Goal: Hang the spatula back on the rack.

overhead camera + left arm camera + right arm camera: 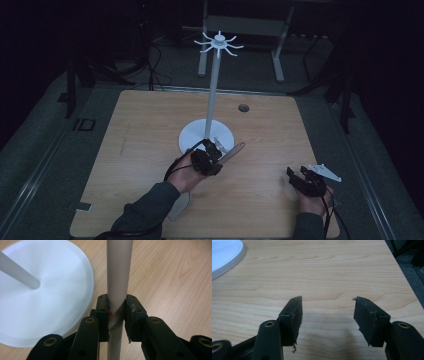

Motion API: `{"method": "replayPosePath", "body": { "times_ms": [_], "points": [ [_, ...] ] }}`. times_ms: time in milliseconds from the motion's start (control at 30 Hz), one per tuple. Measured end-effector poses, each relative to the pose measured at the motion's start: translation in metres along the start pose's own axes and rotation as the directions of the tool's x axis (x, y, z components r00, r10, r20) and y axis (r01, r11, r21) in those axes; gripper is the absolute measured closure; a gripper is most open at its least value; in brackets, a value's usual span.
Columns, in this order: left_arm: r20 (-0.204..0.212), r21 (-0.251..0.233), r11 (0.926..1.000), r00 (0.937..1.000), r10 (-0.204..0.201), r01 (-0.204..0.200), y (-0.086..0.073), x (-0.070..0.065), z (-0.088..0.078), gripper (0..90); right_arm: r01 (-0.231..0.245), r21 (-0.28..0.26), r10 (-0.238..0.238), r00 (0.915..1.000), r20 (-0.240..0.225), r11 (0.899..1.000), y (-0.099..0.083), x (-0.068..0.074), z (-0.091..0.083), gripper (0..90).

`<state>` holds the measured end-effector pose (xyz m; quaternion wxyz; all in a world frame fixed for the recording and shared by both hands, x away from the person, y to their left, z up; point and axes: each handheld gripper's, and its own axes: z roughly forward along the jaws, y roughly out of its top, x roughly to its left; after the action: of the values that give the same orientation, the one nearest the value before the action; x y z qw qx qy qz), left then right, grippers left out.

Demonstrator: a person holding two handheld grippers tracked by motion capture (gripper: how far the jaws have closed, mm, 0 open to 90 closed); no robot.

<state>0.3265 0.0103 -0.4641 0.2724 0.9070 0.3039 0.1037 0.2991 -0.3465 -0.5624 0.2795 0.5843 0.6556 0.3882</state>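
While the left tongs [216,149] hang just above the bench [150,150] near the white stand's round base [197,137], their pads are clamped on a pale, beige-grey handle [233,152] of some utensil; what kind of utensil cannot be told. From the high view the handle slants up and to the right out of the tongs, its rounded end free in the air beside the base. Along the left gripper view the same handle [117,277] runs straight up between the two black pads, which press on it from both sides, and a small red mark shows on it at the left pad. Behind it lies the white base [45,302] with the foot of the thin white pole [17,271] set in its middle. That pole [214,85] rises from the base to a crown of curved hooks [218,43] at the top. Farther right, near the front edge of the bench, the right tongs [295,177] sit low in the person's hand, well apart from the stand. Seen along the right gripper view, these tongs [327,307] stand wide apart with bare wood between the pads, and a sliver of the white base [224,255] shows at the upper left corner.
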Motion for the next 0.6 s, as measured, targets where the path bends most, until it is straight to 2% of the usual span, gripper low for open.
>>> {"method": "replayPosePath", "body": {
  "times_ms": [167,367,600],
  "points": [
    [-0.017,-0.062,0.9976,0.9993,-0.033,0.032,0.002,0.001,-0.012,75.0,0.000,-0.001,0.000,1.0000,0.002,1.000,0.000,0.000,0.000,39.5],
    [-0.030,-0.127,0.9901,0.9976,-0.063,0.059,0.003,0.004,-0.026,75.1,-0.003,0.000,0.003,1.0000,0.003,1.000,0.000,0.000,0.000,39.1],
    [-0.046,-0.195,0.9775,0.9947,-0.092,0.081,0.004,0.004,-0.040,75.1,-0.004,0.001,0.004,1.0000,0.003,1.000,0.000,0.000,0.000,39.0]
  ]
}}
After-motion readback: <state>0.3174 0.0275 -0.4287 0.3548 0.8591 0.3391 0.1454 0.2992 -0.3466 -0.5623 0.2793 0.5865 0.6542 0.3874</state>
